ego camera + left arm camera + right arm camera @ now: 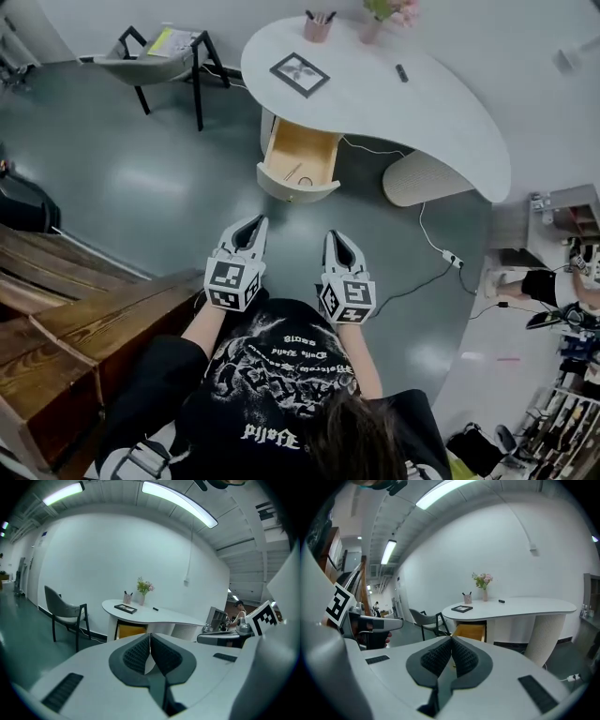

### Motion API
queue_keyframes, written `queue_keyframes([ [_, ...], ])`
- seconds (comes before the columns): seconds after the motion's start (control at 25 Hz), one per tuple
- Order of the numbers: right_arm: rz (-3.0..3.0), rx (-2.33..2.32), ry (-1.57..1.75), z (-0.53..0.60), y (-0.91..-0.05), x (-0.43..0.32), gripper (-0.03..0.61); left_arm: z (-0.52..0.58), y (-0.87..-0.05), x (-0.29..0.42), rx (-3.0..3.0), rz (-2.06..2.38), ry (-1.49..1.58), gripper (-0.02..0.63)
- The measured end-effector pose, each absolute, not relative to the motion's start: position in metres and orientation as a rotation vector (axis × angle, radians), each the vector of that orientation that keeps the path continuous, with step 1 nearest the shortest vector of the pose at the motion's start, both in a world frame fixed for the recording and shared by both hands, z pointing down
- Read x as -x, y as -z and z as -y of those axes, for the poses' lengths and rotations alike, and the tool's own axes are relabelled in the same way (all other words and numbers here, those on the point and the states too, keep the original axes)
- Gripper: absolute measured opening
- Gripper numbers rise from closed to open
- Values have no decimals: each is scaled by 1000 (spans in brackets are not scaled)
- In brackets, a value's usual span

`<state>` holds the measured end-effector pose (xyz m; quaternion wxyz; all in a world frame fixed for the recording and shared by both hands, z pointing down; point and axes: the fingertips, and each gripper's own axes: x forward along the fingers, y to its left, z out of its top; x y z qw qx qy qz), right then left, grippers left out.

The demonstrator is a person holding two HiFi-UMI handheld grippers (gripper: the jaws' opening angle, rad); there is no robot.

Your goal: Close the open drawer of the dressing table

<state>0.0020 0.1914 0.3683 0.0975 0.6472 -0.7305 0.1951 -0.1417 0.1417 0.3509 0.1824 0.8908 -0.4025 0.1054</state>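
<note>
In the head view the left hand-held gripper (251,223) and the right hand-held gripper (336,236) are side by side in the lower middle of the frame. Both point up the picture toward the open drawer (300,159) and are well apart from it, with bare floor (141,178) between. The drawer sticks out from under the left end of the white curved counter (422,117), in the upper middle of the frame. Only this view looks into it from above: the inside is light wood, and some small things lie there, too small to tell. Only this view shows also the white cable (424,230) on the floor, at the right of the grippers. The left gripper view shows its jaws pressed together with nothing between them; there the drawer is only a yellow front just above the tips. The right gripper view shows its own jaws also closed and empty, and the drawer from its side. On the counter are a picture frame (300,73), a cup with pens (319,28) and a vase of flowers (373,23). A grey chair (155,52) stands at the upper left.
</note>
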Motion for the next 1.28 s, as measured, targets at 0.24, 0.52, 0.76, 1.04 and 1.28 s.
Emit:
queue_keyframes([
  [0.24,2152,-1926,-588,-159,-371,10,26,-106,-366,145,-2496,1128,-319,25],
  [0.52,2157,-1916,-600,-134,-377,6,26,-90,-378,134,-2501,1102,-342,25],
  [0.76,2223,-1778,-586,-99,-386,-5,26,-67,-390,122,-2450,1174,-374,25],
  [1.04,2280,-1707,-626,-58,-394,-30,26,-45,-402,107,-2388,1260,-421,25],
  [1.28,2308,-1595,-665,-37,-412,-40,26,-39,-421,93,-2326,1300,-489,25],
])
